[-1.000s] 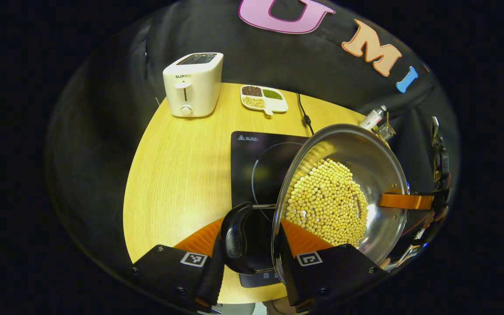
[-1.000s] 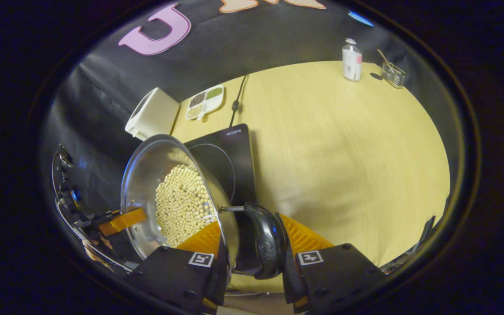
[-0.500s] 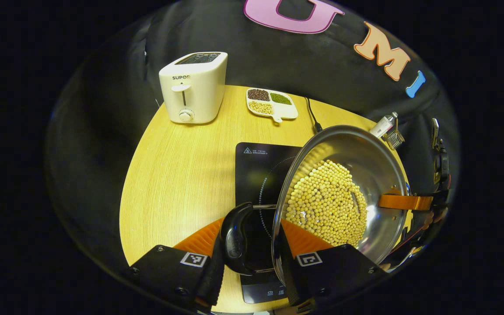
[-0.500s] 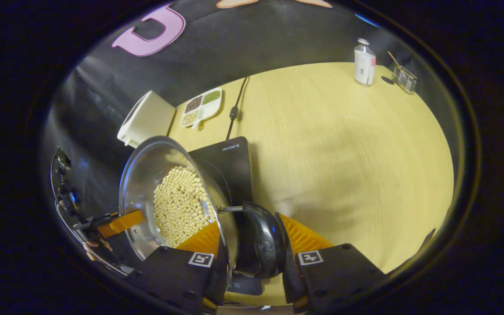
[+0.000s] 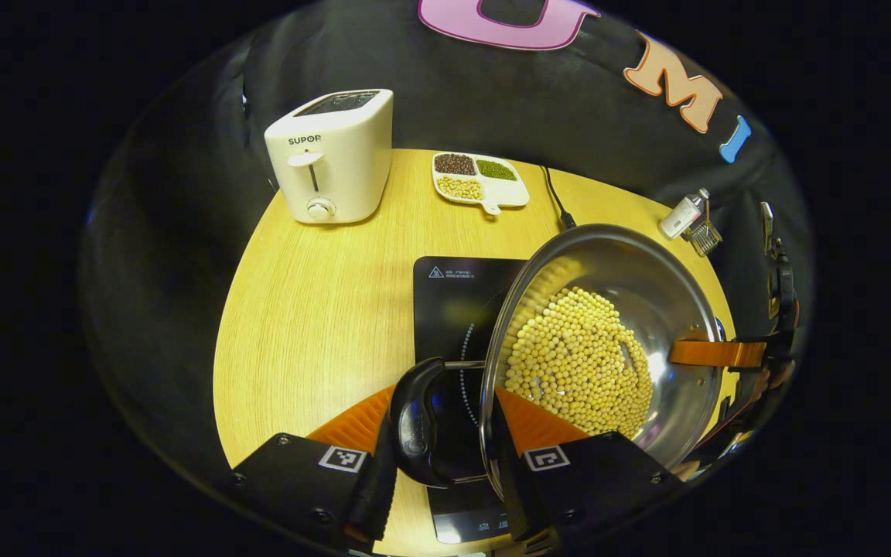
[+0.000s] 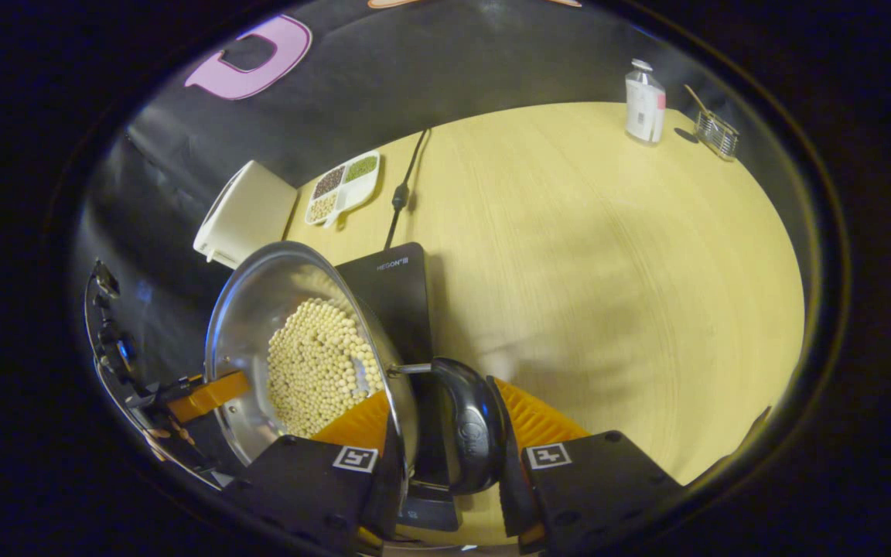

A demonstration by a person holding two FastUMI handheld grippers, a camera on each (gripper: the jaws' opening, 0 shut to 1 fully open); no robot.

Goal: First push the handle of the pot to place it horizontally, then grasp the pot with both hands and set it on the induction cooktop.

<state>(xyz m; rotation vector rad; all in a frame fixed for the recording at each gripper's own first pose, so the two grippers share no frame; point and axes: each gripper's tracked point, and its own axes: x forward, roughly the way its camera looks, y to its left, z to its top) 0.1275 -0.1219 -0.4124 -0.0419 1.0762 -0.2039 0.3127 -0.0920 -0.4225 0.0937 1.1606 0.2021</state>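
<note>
Carrying the shiny steel pot point(image 5: 608, 340) of pale beans above the black glass induction cooktop point(image 5: 453, 309), left gripper point(image 5: 438, 445) and right gripper point(image 6: 445, 449) fingers each pinching a black side handle, so next I'd lower it level onto the ring.

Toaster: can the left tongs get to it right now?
Probably not. The left tongs are clamped on the pot handle, sharing its load with the right tongs. The table path to the toaster looks open, though.
</note>
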